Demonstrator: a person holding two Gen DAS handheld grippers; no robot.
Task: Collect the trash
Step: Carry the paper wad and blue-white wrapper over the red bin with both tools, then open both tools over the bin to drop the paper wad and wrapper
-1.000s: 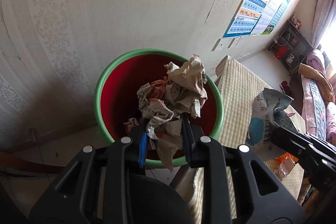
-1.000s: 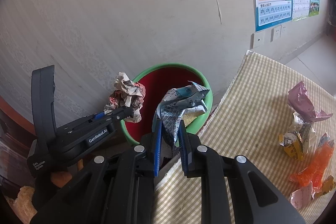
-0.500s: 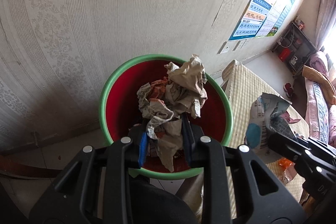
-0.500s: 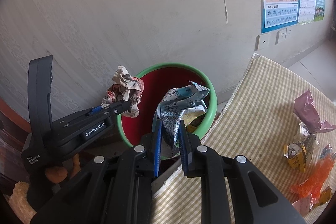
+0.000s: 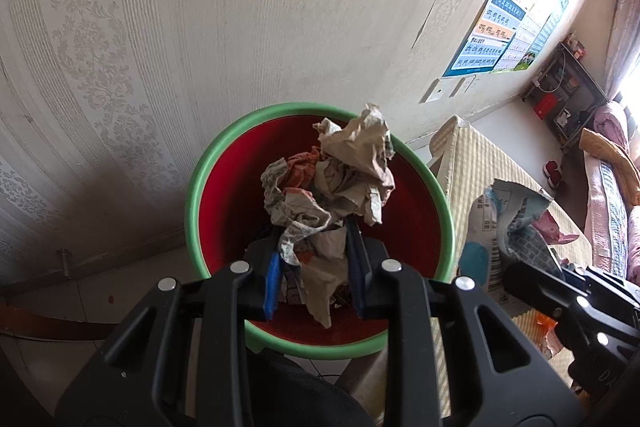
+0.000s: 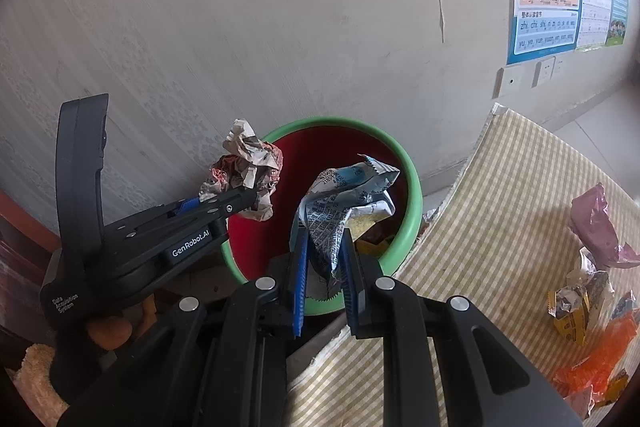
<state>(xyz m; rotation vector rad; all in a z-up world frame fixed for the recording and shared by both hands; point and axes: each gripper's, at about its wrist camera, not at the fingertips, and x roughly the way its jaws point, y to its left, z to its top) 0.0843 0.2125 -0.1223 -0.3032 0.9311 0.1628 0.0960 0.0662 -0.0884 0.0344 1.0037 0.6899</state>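
A red bin with a green rim [image 5: 248, 131] [image 6: 412, 187] stands on the floor against the wall. My left gripper [image 5: 314, 247] is shut on a crumpled wad of brown and printed paper [image 5: 340, 171], held over the bin's mouth; the same gripper [image 6: 252, 197] and wad [image 6: 246, 163] show in the right wrist view at the bin's left rim. My right gripper [image 6: 324, 251] is shut on a blue and white printed wrapper [image 6: 344, 195], held above the bin's near right side. That wrapper [image 5: 508, 215] also shows in the left wrist view beside the bin.
A table with a yellow checked cloth [image 6: 500, 211] adjoins the bin on the right. Several wrappers lie on it: pink [image 6: 592, 223], yellow [image 6: 572, 311], orange [image 6: 600, 363]. The wallpapered wall [image 5: 200, 7] is close behind the bin. A sofa [image 5: 608, 179] stands far right.
Both grippers have shifted toward the bin with their loads still clamped; the bin sits more centred and larger under the left gripper. Neither grip has changed.
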